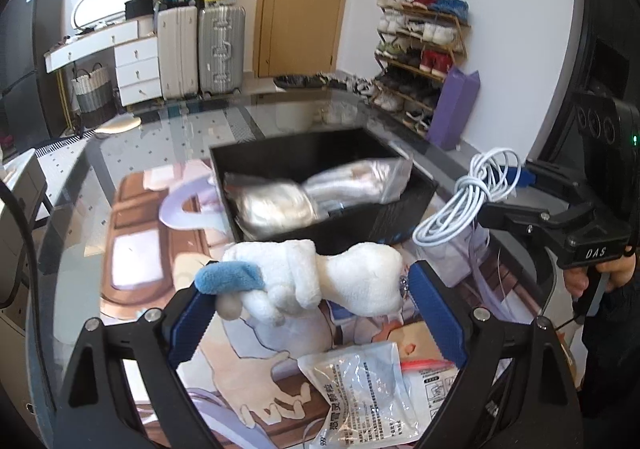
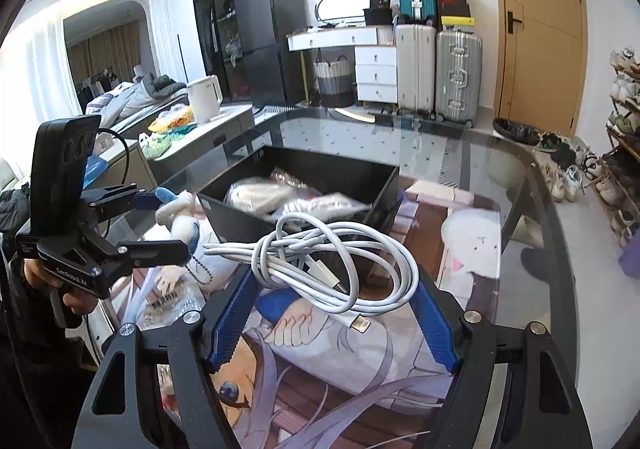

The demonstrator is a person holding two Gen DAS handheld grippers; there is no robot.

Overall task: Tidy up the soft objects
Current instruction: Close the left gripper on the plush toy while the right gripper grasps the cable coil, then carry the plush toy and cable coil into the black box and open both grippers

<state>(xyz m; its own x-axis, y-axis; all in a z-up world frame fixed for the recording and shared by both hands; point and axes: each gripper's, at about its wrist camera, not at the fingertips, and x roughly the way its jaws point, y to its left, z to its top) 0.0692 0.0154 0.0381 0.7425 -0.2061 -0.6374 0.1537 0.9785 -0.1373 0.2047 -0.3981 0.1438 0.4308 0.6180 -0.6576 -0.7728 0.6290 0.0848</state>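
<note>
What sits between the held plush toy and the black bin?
Nothing: in the left wrist view only bare mat shows between the plush toy in the left gripper and the bin.

Silver suitcases (image 2: pixel 438 71) beside white drawers (image 2: pixel 376 75); shoe rack (image 1: pixel 420 53) right of wooden door (image 1: pixel 304 1).

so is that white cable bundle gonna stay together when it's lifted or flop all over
The white cable bundle is wrapped around its own middle, so it will probably hold as one piece. Its outer loops hang loose beyond the right gripper, so they may sag and swing. The free connector end looks apt to dangle and snag on the black box.
</note>
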